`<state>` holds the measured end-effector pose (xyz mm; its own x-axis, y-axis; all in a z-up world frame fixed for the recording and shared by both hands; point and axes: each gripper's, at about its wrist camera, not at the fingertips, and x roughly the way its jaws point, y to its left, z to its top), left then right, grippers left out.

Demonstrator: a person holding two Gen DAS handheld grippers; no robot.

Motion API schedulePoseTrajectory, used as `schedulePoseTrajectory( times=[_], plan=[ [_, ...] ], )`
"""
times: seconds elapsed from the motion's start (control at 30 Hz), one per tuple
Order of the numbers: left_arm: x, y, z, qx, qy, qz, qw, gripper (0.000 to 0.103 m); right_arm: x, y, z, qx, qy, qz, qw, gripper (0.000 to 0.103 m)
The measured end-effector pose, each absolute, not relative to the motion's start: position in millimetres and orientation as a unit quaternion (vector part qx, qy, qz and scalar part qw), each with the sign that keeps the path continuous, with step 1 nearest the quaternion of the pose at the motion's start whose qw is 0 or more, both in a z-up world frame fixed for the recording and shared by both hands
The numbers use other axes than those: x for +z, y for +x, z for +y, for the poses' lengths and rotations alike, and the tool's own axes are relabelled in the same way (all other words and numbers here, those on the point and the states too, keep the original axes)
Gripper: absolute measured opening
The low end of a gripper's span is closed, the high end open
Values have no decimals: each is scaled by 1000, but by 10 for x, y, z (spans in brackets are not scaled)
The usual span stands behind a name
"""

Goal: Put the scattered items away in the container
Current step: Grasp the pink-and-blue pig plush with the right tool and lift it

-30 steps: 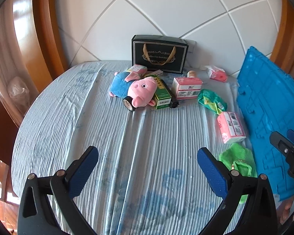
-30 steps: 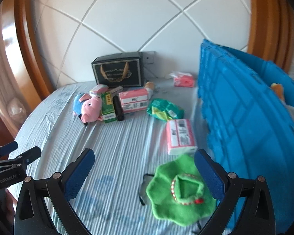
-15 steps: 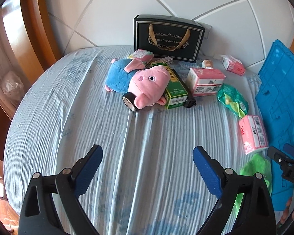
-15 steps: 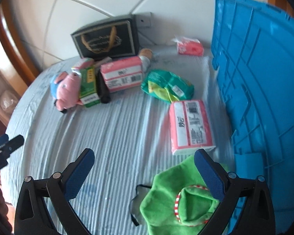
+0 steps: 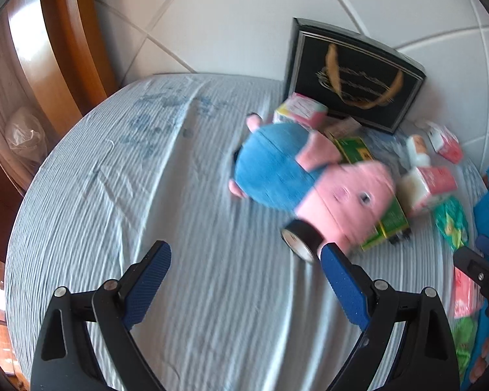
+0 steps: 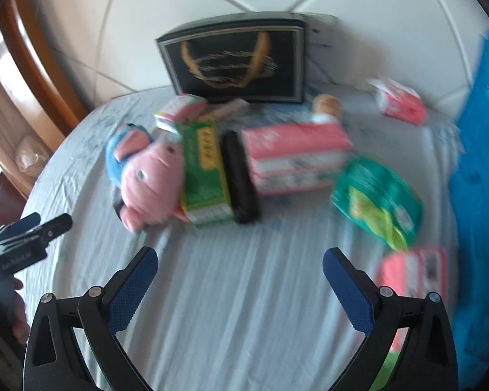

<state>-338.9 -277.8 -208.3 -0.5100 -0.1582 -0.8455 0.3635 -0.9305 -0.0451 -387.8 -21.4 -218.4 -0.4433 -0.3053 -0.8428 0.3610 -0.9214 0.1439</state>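
White tiled wall behind; striped bedsheet [image 5: 185, 215] below my two claws. My left claw [image 5: 244, 260] stands wide apart with nothing between its blue pads, bare sheet under it. My right claw [image 6: 239, 265] likewise gapes wide and holds nothing. Scattered items lie ahead in one cluster: pig [image 6: 150, 176] against green box [image 6: 205, 176], black bar [image 6: 241, 179] beside that, pink box [image 6: 296, 159], green packet [image 6: 378, 195], pink pack [image 6: 414, 270]. Tape roll [image 5: 301, 239] lies at the pig's snout. Black bag [image 6: 234, 65] stands at the wall. Blue container [image 6: 479, 163] sits at right. Both views are blurred.
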Motion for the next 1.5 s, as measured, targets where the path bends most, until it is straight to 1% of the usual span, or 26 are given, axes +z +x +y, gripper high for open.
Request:
schedulePoseTrajectory(
  times=[0.07,0.13,0.2,0.23,0.33,0.4,0.47,0.5,0.53,0.63,0.67,0.73,0.8,0.93,0.97,1.03,1.13,1.2,1.3,1.37,1.43,1.5],
  plan=[
    [-2126,-3505,-2902,-863,469,114,148,94,-2185,-4058,-507,-850,482,30,209,102],
    [-2182,-3601,-3011,-863,469,116,145,94,-2199,-4243,-794,-850,477,35,219,97],
    [-2233,-3670,-3119,-864,468,118,147,94,-2235,-4435,-1073,-849,473,42,231,78],
    [-2255,-3689,-3171,-863,468,121,148,94,-2257,-4510,-1175,-849,472,44,233,76],
    [-2322,-3724,-3296,-861,468,132,148,94,-2421,-4766,-1451,-845,480,49,229,74],
    [-2327,-3718,-3345,-862,465,136,149,94,-2638,-4861,-1593,-828,505,61,235,71],
    [-2296,-3696,-3379,-864,459,142,149,94,-2850,-4790,-1667,-806,529,75,254,70],
    [-2270,-3686,-3387,-866,455,145,148,94,-2842,-4670,-1687,-815,508,89,264,69],
    [-2232,-3681,-3394,-868,450,148,147,94,-2834,-4532,-1717,-811,501,106,281,69],
    [-2053,-3629,-3361,-878,432,154,139,94,-2828,-4253,-1748,-773,516,85,359,69],
    [-1989,-3600,-3344,-881,426,150,139,94,-2839,-4163,-1768,-768,517,92,367,69],
    [-1930,-3574,-3308,-884,425,131,144,95,-2850,-3890,-1848,-767,501,136,378,70],
    [-2015,-3557,-3278,-875,448,108,148,95,-2833,-3670,-1860,-775,483,172,370,70],
    [-2193,-3281,-3293,-874,450,160,94,96,-2839,-3531,-1644,-773,497,172,355,71],
    [-2188,-3223,-3265,-876,449,154,84,97,-2851,-3484,-1604,-772,499,177,352,72],
    [-2157,-3152,-3193,-881,447,118,98,97,-2851,-3385,-1537,-773,500,185,344,75],
    [-2145,-3045,-3169,-881,454,76,109,97,-2810,-3300,-1474,-775,508,173,333,78],
    [-2200,-2933,-3219,-876,465,73,109,97,-2762,-3226,-1436,-783,507,172,317,83],
    [-2364,-2781,-3281,-861,492,71,109,97,-2739,-3184,-1359,-788,516,161,295,84],
    [-2497,-2678,-3296,-848,514,76,104,97,-2718,-3158,-1299,-792,523,157,274,85],
    [-2545,-2569,-3312,-841,524,98,90,97,-2644,-3100,-1217,-794,526,129,277,87],
    [-2503,-2470,-3316,-842,520,117,90,97,-2564,-3036,-1183,-798,522,113,279,95]
  ],
)
